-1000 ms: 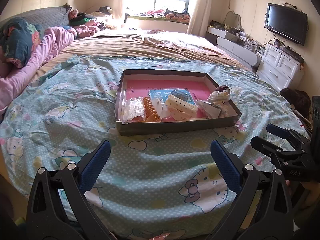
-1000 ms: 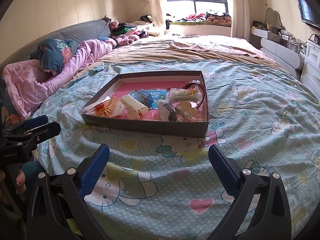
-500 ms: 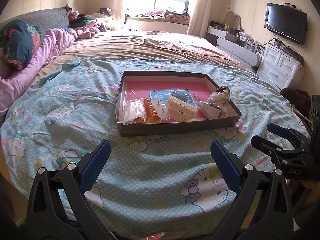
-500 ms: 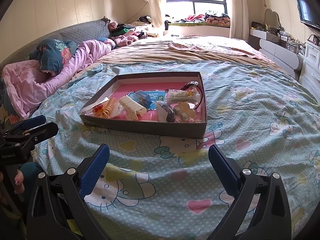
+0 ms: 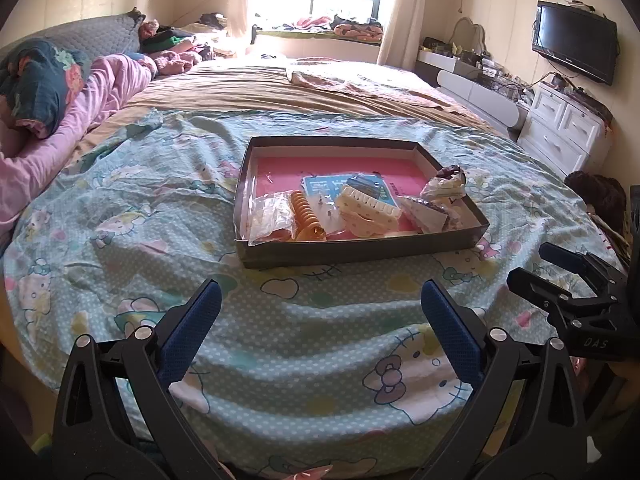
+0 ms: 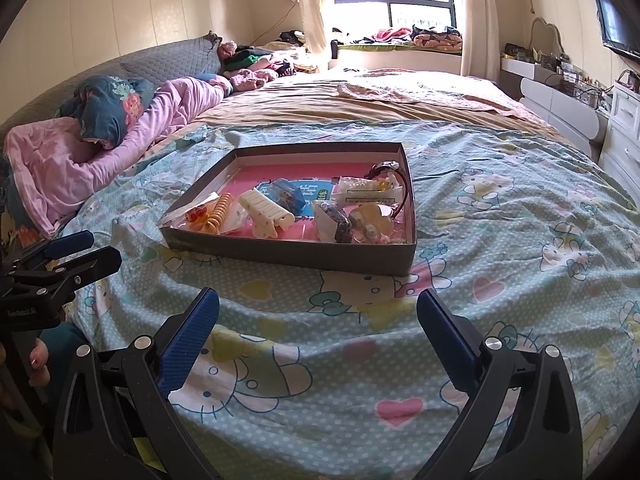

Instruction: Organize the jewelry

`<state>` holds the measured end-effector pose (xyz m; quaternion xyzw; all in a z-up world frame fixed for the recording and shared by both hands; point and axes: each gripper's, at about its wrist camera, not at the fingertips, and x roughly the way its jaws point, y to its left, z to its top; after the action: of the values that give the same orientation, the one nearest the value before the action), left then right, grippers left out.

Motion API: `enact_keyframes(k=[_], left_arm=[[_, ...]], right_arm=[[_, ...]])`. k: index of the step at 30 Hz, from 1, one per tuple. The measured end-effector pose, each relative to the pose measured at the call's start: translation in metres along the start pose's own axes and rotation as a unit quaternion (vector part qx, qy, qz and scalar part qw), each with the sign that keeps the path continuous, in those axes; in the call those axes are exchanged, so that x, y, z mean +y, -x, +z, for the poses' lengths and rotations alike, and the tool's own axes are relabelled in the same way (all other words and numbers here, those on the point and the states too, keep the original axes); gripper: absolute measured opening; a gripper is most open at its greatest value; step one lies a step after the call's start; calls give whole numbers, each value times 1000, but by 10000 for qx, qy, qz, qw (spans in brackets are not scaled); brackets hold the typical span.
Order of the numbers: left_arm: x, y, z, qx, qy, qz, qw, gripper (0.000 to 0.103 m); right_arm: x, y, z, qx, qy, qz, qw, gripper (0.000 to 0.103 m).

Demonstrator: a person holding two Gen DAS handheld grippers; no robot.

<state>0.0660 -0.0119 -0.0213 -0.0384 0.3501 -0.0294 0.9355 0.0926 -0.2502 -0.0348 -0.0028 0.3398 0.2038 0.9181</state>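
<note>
Box (image 5: 360,250) nearer; contents jumbled, indistinct.

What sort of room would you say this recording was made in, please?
Most likely a home bedroom: a wide bed with a pale blue cartoon-cat print bedspread, a crumpled pink quilt by the headboard, and a black wall-mounted television above white drawers.

We see a bed (image 5: 280,92) under a turquoise cartoon-cat sheet (image 5: 320,340). A shallow grey box (image 5: 360,250) rests on the sheet at 12 o'clock; a pink quilt (image 5: 80,108) lies at 10 o'clock.
</note>
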Motion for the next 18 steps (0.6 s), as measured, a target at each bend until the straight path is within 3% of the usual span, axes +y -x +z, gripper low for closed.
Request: enact_keyframes(k=[18], left_arm=[[3, -1, 0, 55, 81, 3, 10000, 94]], right_arm=[[2, -1, 0, 23, 19, -3, 10000, 98]])
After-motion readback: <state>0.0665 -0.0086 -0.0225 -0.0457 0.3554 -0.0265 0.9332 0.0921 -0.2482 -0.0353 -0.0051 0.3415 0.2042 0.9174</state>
